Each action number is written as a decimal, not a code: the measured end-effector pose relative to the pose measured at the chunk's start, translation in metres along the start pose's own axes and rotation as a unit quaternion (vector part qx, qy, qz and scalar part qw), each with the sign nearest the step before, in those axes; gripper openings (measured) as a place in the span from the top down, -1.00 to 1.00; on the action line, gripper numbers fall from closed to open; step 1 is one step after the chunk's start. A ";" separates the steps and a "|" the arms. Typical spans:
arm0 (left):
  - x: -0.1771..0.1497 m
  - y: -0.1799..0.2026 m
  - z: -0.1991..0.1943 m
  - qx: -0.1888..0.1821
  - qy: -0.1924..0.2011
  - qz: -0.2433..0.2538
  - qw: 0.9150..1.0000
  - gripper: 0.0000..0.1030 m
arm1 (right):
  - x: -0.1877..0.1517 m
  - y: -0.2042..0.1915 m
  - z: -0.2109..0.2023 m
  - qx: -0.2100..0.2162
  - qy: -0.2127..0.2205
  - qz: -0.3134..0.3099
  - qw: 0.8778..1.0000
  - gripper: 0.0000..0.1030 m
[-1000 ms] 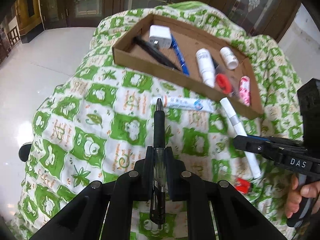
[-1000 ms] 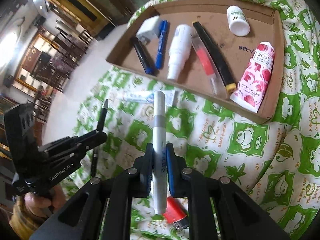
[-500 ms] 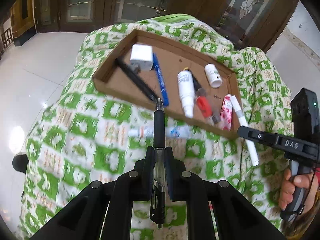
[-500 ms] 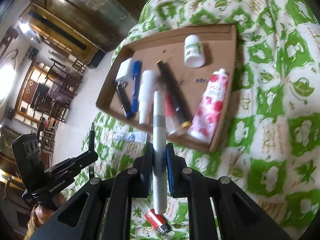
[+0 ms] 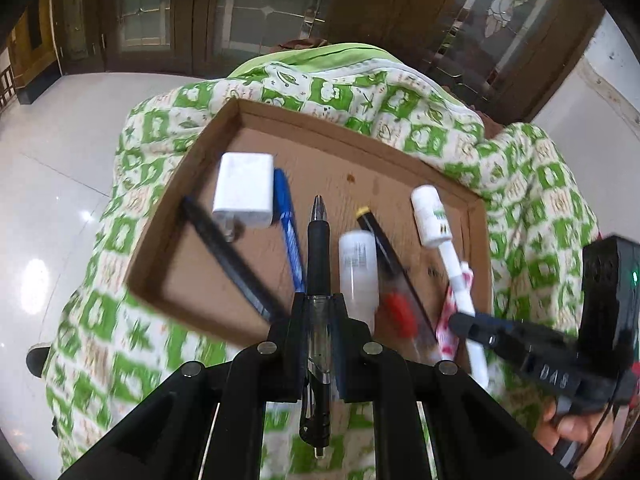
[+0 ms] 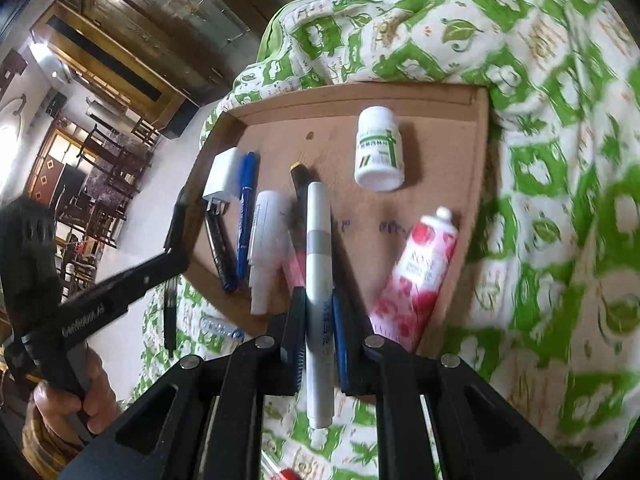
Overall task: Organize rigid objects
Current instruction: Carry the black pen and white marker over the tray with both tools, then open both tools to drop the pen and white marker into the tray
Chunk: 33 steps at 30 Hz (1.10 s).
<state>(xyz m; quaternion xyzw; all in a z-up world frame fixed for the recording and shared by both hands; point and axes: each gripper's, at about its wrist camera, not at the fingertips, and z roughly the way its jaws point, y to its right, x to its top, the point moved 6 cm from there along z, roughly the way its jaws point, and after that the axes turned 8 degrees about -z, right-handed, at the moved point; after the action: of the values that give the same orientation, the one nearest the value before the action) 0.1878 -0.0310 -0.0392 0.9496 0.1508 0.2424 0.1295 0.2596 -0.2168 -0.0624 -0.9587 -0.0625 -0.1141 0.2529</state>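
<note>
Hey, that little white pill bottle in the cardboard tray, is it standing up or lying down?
Lying down. The pill bottle rests on its side on the tray floor, label facing up, cap toward the far wall.

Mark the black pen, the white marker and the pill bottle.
black pen [image 5: 318, 236], left wrist view, rubber grip.
white marker [image 6: 319, 240], right wrist view, grey band.
pill bottle [image 6: 378, 152], right wrist view, label.

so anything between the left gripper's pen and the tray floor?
Nothing above it. The black pen in the left gripper hangs over the tray, between the blue pen and white bottle; that gap is narrow.
</note>
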 end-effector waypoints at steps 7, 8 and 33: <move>0.026 0.004 0.035 0.012 -0.015 -0.005 1.000 0.80 | 0.016 0.001 0.016 -0.013 -0.013 -0.021 1.000 0.76; 0.029 0.004 0.039 0.014 -0.017 -0.005 1.000 0.80 | 0.017 0.002 0.019 -0.017 -0.016 -0.024 0.999 0.76; 0.052 0.015 0.098 0.061 -0.025 0.046 0.997 0.80 | 0.054 0.022 0.054 -0.050 -0.009 -0.009 0.999 0.76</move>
<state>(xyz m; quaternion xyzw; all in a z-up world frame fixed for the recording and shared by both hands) 0.2832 -0.0433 -0.0958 0.9674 0.1177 0.2149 0.0641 0.3257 -0.2056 -0.1053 -0.9706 -0.0672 -0.1108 0.2028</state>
